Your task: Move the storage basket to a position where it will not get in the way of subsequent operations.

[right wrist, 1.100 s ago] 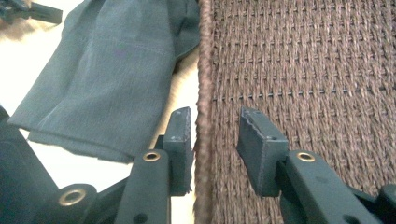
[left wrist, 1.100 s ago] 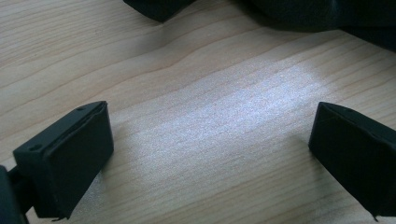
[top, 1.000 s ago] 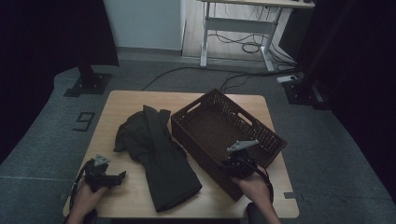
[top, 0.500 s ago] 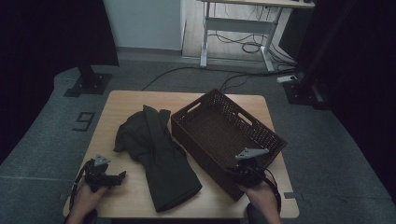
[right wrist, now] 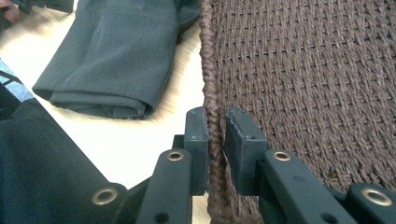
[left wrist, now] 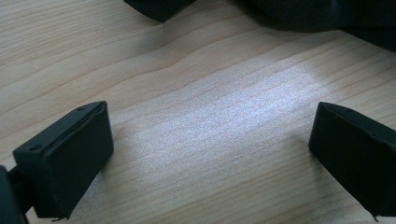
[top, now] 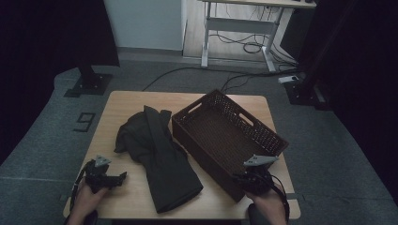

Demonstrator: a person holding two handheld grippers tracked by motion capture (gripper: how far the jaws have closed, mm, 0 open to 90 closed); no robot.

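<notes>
Right gripper (right wrist: 215, 135) pinches the braided rim of the wicker basket (right wrist: 299, 70)

Jaws have just been closing on that rim at the near table corner; stiff, light, grippy weave. Left gripper (left wrist: 210, 154) gapes wide over bare table (left wrist: 196, 93), beside the soft folded dark garment (top: 159, 154).

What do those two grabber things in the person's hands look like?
Each is black. The left gripper and right gripper both carry a grey three-cornered plate on top and trail a black cable. Their jaws are blocky black pads; the right one's arms show brass-coloured rivets.
</notes>
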